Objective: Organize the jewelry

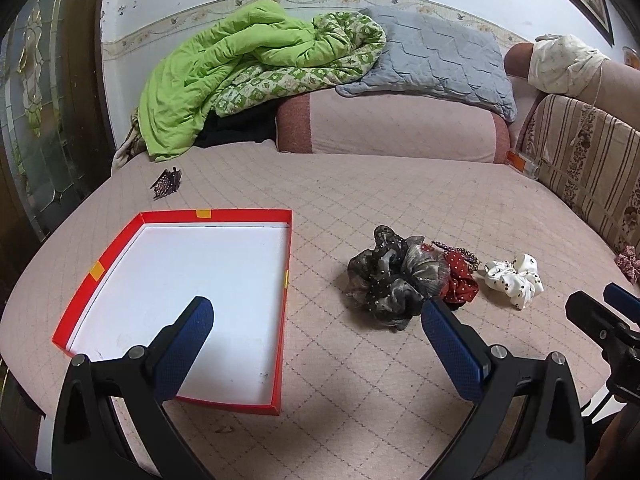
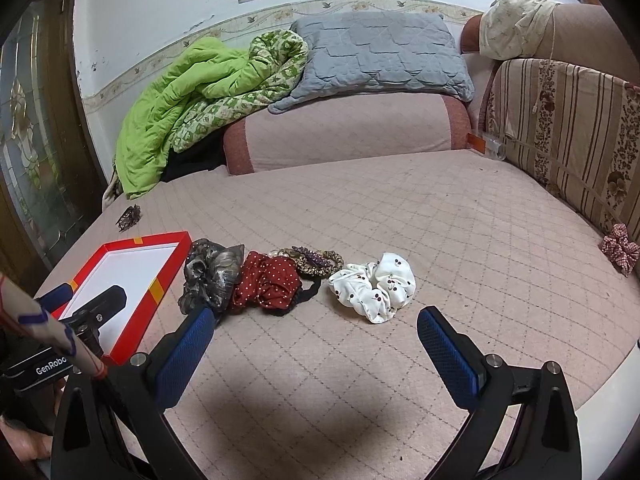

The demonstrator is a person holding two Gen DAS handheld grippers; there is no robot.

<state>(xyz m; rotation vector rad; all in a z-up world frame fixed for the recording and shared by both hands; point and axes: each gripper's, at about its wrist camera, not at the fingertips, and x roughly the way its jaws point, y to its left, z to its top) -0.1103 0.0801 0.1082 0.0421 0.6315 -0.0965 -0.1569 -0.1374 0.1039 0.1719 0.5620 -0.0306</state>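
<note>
A red box with a white inside (image 1: 120, 256) (image 2: 140, 248) lies on the bed, nothing in it. To its right lie a grey scrunchie (image 1: 394, 276) (image 2: 210, 272), a red dotted scrunchie (image 1: 460, 276) (image 2: 268, 284), a leopard-print hair tie with a purple clip (image 2: 316, 260) and a white cherry-print scrunchie (image 1: 514, 278) (image 2: 374, 286). A dark claw clip (image 1: 166, 182) (image 2: 129, 216) lies far left. My left gripper (image 1: 316, 320) is open and empty, between the box and the grey scrunchie. My right gripper (image 2: 316, 328) is open and empty, in front of the white scrunchie.
A pink checked scrunchie (image 2: 620, 252) (image 1: 630, 264) lies at the right by the striped cushion (image 2: 568, 120). A green quilt (image 1: 240, 68), grey pillow (image 1: 436, 48) and pink bolster (image 1: 392, 126) line the back. A door (image 1: 36, 120) stands left.
</note>
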